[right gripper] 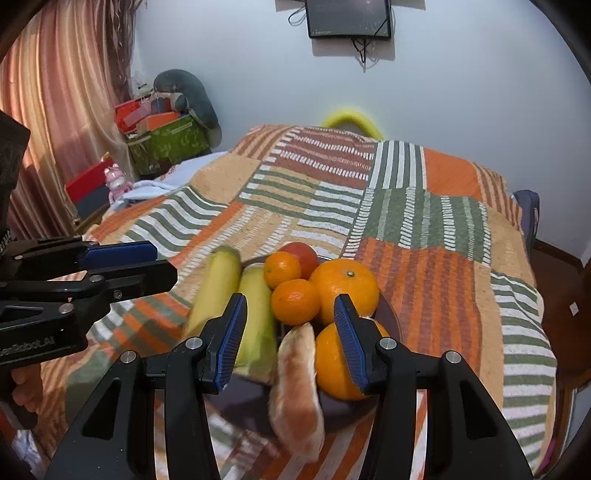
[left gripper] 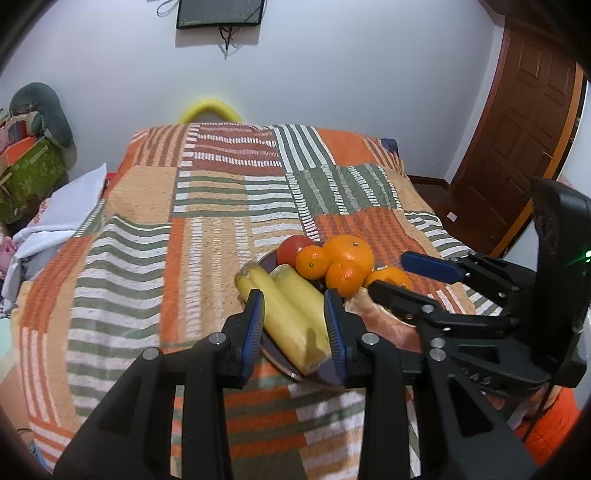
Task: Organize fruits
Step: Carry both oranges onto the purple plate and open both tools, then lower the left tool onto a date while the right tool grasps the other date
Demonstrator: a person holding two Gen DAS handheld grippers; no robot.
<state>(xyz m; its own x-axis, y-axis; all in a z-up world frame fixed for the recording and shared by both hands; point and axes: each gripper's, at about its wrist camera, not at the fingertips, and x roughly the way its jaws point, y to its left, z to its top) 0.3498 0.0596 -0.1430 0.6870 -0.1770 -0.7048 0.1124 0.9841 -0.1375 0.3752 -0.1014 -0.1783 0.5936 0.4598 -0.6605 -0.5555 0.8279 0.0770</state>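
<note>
A dark plate (right gripper: 389, 314) on the patchwork bedspread holds two yellow bananas (left gripper: 291, 314) (right gripper: 218, 291), several oranges (left gripper: 349, 253) (right gripper: 345, 286), a red tomato (left gripper: 291, 247) (right gripper: 304, 254) and a pale orange sweet potato (right gripper: 299, 387) (left gripper: 376, 319). My left gripper (left gripper: 295, 328) is open, its pads either side of the bananas. My right gripper (right gripper: 291, 339) is open just above the plate's near edge, with the sweet potato between its pads; it also shows in the left wrist view (left gripper: 406, 273). The left gripper shows at the left of the right wrist view (right gripper: 147, 264).
The plate sits near the bed's front right corner. A green box (right gripper: 170, 142) with clutter and a grey cushion (right gripper: 188, 96) stand beyond the bed's left side by a curtain. A wooden door (left gripper: 517, 147) is at the right. A screen (right gripper: 349, 18) hangs on the wall.
</note>
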